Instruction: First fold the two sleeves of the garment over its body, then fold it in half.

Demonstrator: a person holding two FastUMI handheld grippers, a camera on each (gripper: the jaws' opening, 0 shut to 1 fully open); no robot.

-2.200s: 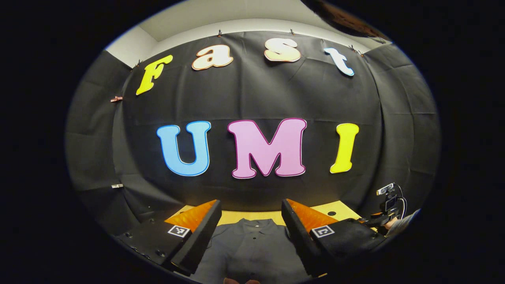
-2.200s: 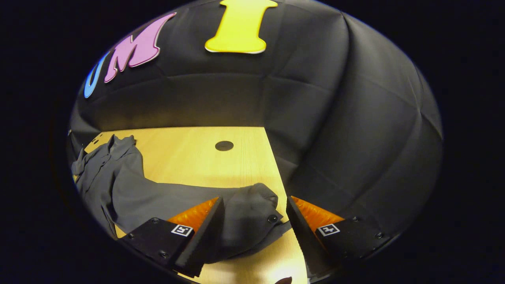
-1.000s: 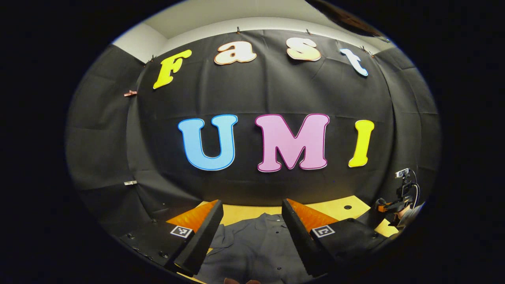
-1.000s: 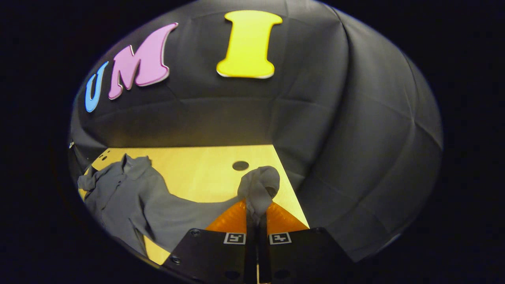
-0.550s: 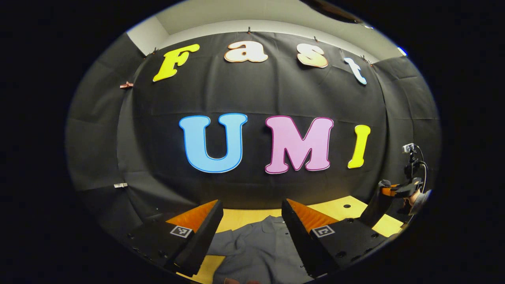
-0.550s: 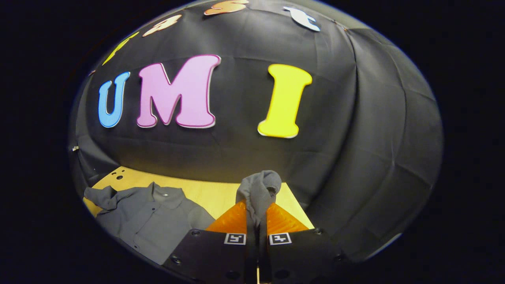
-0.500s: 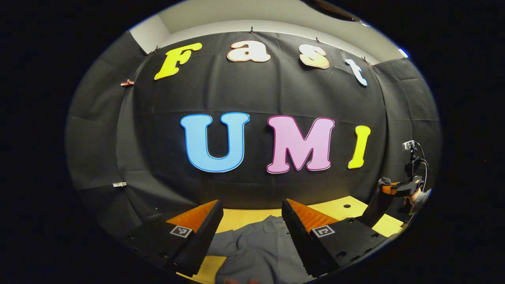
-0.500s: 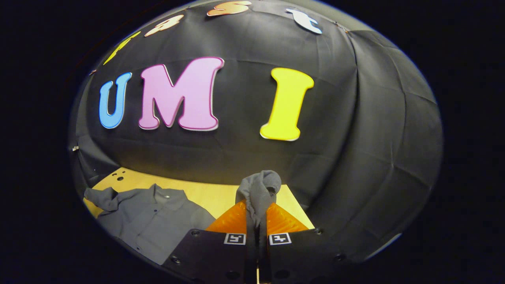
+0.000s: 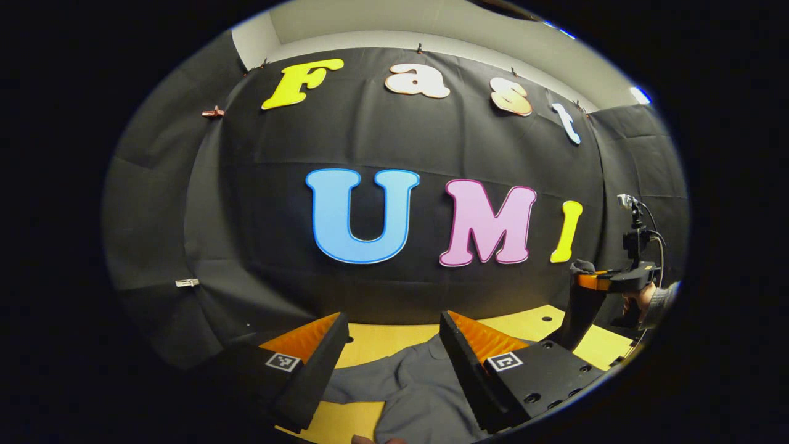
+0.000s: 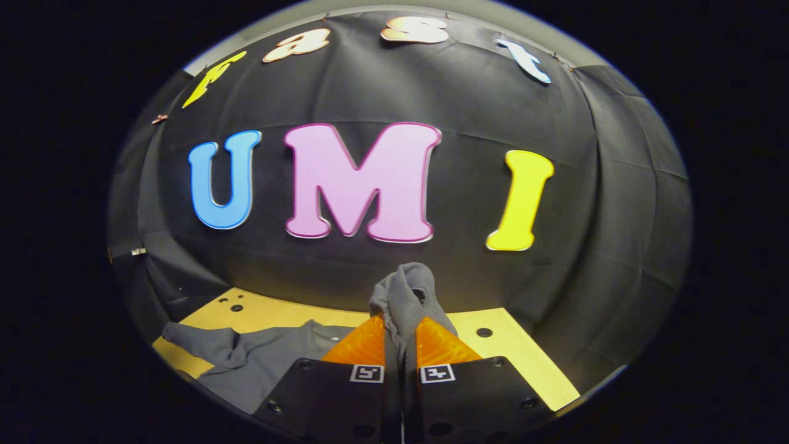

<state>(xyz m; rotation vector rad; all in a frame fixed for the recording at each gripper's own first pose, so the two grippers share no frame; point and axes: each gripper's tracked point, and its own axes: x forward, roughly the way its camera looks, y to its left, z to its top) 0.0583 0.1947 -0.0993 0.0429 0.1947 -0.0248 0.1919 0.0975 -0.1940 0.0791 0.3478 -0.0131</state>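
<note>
A grey button-front shirt (image 9: 407,382) lies on a pale wooden table (image 9: 376,338) inside a booth hung with black cloth (image 9: 246,203).

In the left gripper view, the left gripper (image 9: 391,345) hovers above the near part of the shirt. Its two fingers stand well apart, with nothing between them — the grey fabric shows through the gap, lying flat on the table below. A strip of bare wood shows beyond the shirt, against the foot of the cloth wall.

Far off at the right edge of that same view, the right gripper (image 9: 585,280) is held up above the table by a hand (image 9: 641,302) with a grey cuff. A length of the shirt's sleeve (image 9: 579,308) hangs from its tip down toward the tabletop.

In the right gripper view, the right gripper's fingers are pressed together on the end of that sleeve. The bunched cuff (image 10: 407,296) pokes up above the fingertips, lifted clear of the table. Down to the left, the rest of the shirt lies spread on the wood, and its other sleeve (image 10: 203,342) trails out toward the table's left edge, slightly rumpled. Small round holes mark the tabletop — one (image 10: 484,332) to the right of the gripper, a few near the far left corner.
</note>
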